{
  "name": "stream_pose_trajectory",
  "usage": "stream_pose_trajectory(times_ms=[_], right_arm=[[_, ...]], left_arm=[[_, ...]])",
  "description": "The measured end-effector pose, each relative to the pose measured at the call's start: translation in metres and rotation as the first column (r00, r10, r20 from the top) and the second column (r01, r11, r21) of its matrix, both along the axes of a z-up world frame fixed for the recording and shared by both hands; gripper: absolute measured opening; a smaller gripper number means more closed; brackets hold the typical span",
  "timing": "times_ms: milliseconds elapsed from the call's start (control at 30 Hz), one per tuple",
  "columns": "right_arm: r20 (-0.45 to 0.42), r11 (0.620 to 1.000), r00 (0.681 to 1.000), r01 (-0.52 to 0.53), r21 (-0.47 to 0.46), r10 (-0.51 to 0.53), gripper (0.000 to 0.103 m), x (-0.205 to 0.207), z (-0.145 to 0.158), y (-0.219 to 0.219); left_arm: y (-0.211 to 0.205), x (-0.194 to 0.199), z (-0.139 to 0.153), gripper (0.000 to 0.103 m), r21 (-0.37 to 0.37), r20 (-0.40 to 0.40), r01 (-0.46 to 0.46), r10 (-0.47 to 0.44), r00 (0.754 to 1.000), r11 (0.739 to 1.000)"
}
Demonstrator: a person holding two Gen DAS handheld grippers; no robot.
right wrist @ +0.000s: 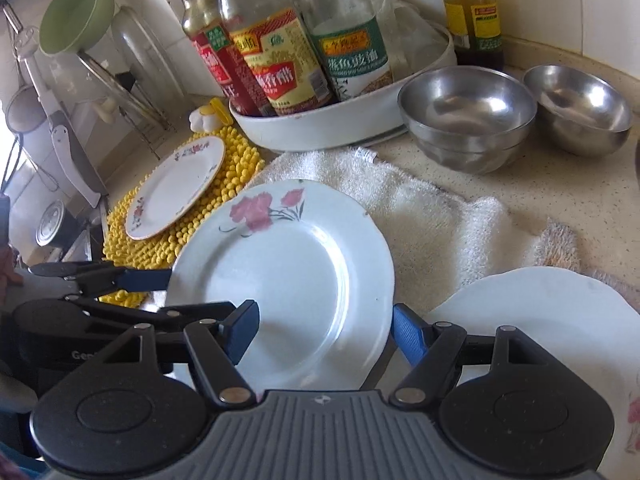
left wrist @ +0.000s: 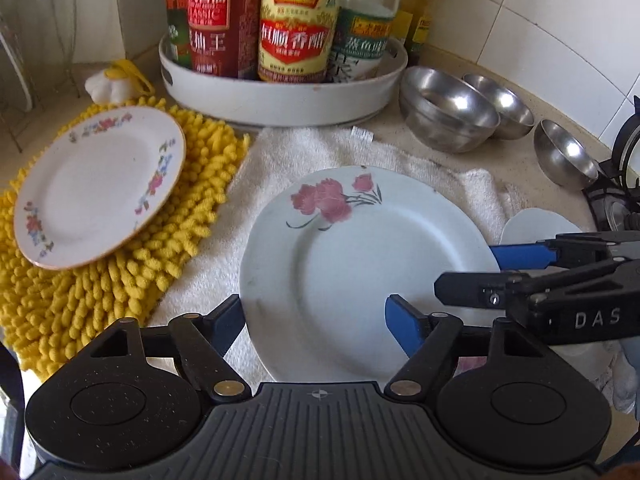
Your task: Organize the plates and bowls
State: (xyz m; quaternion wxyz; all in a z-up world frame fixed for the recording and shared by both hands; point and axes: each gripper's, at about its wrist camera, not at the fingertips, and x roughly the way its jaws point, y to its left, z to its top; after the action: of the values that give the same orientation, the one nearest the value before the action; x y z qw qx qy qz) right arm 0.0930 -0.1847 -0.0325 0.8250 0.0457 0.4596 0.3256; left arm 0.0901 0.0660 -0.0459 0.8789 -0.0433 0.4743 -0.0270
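Observation:
A white plate with pink flowers lies on a white towel. My left gripper is open, its fingers either side of the plate's near left rim. My right gripper is open, its fingers astride the plate's right rim; it shows in the left wrist view. A smaller floral plate rests on a yellow mat. Another white plate lies at the right. Steel bowls stand behind.
A white tray of sauce bottles stands at the back. A further steel bowl sits near a stove burner. A dish rack with a green bowl and glass lids stands at far left.

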Motion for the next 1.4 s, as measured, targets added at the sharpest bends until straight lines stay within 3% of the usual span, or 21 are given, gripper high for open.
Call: stream_pose_trajectory(times_ms=[700, 1400], right_arm=[[0.025, 0.99, 0.99, 0.139, 0.018, -0.14, 0.075, -0.025, 0.02, -0.044], [0.012, 0.949, 0.949, 0.317, 0.001, -0.317, 0.075, -0.045, 0.015, -0.109]], left_arm=[[-0.031, 0.002, 0.011, 0.08, 0.008, 0.015, 0.112, -0.112, 0.994, 0.994], [-0.099, 0.011, 0.004, 0.08, 0.024, -0.006, 0.297, -0.297, 0.955, 0.954]])
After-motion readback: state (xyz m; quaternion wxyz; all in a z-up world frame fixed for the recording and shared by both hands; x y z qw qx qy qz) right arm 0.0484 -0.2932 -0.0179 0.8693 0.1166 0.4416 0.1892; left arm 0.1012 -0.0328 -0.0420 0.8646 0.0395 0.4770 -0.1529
